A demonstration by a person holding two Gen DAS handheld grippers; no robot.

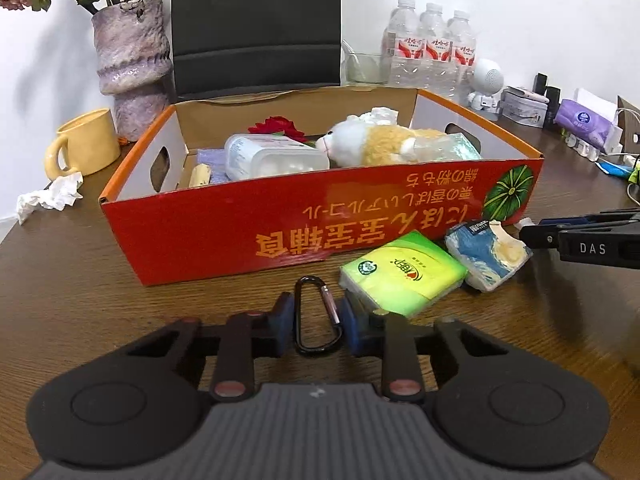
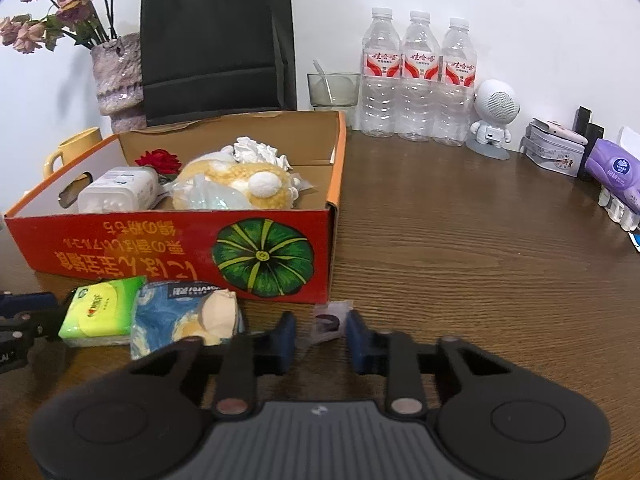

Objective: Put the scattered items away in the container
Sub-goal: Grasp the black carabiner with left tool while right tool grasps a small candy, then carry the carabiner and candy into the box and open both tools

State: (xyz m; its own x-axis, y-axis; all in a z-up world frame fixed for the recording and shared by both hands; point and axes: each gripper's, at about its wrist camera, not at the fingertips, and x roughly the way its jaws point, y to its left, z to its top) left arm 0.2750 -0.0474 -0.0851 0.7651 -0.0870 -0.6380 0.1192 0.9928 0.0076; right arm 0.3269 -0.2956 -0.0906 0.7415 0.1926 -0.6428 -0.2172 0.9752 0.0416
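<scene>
The black carabiner (image 1: 318,316) lies on the table, caught between the spread fingers of the left gripper (image 1: 316,322), its long side pointing at the red box (image 1: 280,216). Nothing is held. A small clear packet (image 2: 330,320) sits inside the open right gripper (image 2: 320,338).

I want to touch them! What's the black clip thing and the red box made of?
The carabiner looks like metal: thin, smooth black loop with a silvery gate sleeve. The red box looks like cardboard: brown raw inside walls, glossy printed outside that catches the light, folded corners.
</scene>
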